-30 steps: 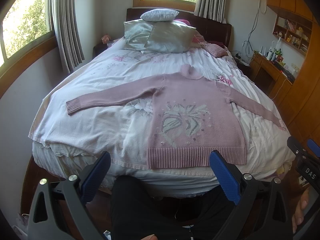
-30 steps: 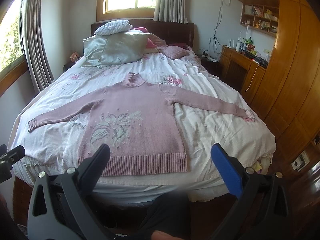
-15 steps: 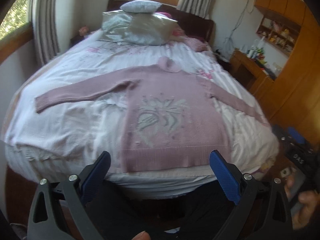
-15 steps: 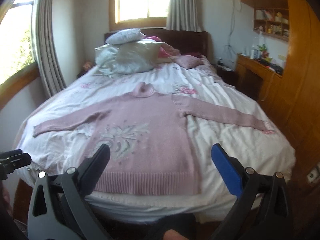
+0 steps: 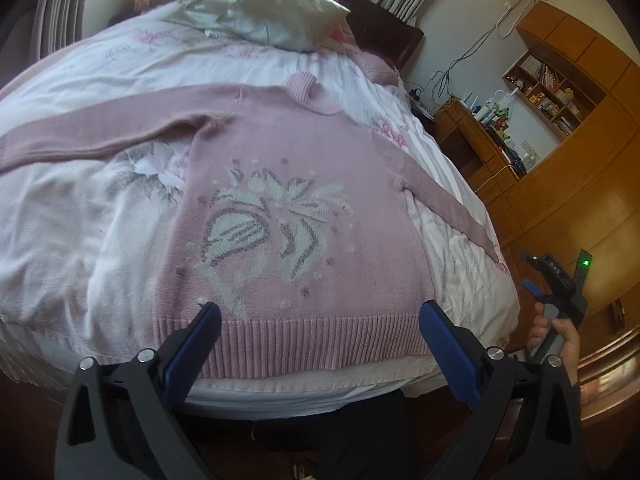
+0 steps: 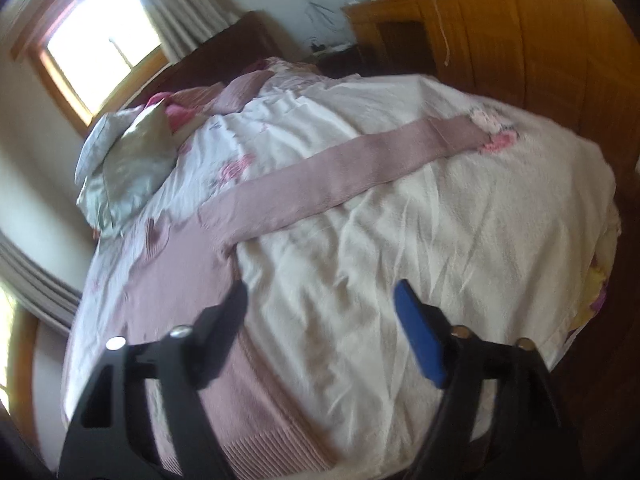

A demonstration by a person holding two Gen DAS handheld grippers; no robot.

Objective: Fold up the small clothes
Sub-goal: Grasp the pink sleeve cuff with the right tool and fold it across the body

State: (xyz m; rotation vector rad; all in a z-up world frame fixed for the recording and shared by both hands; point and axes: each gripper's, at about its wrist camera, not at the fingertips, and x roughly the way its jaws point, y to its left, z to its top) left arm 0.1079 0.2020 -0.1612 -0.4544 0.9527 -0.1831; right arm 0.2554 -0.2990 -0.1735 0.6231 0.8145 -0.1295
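Note:
A pink knitted sweater [image 5: 280, 208] with a pale flower pattern lies flat, front up, on the white bedspread [image 5: 80, 216], both sleeves spread out sideways. My left gripper [image 5: 320, 316] hangs open just above the ribbed hem [image 5: 300, 344], holding nothing. In the right wrist view the sweater's body [image 6: 176, 280] fills the lower left and its right sleeve [image 6: 344, 176] runs up to the right. My right gripper [image 6: 320, 300] is open and empty over the bedspread [image 6: 400, 240] below that sleeve. The right gripper [image 5: 556, 280], in a hand, also shows in the left wrist view.
Silver and striped pillows [image 5: 272, 12] are piled at the dark headboard [image 5: 384, 36]. A wooden desk [image 5: 476, 140] with cables, shelves and a wardrobe [image 5: 592, 184] line the right side of the bed. A window [image 6: 100, 48] and curtains [image 6: 36, 280] are at the left.
Both grippers have moved forward and down toward the bed. The left now hovers at the hem; the right has swung to the sweater's right sleeve side. The sweater has not moved.

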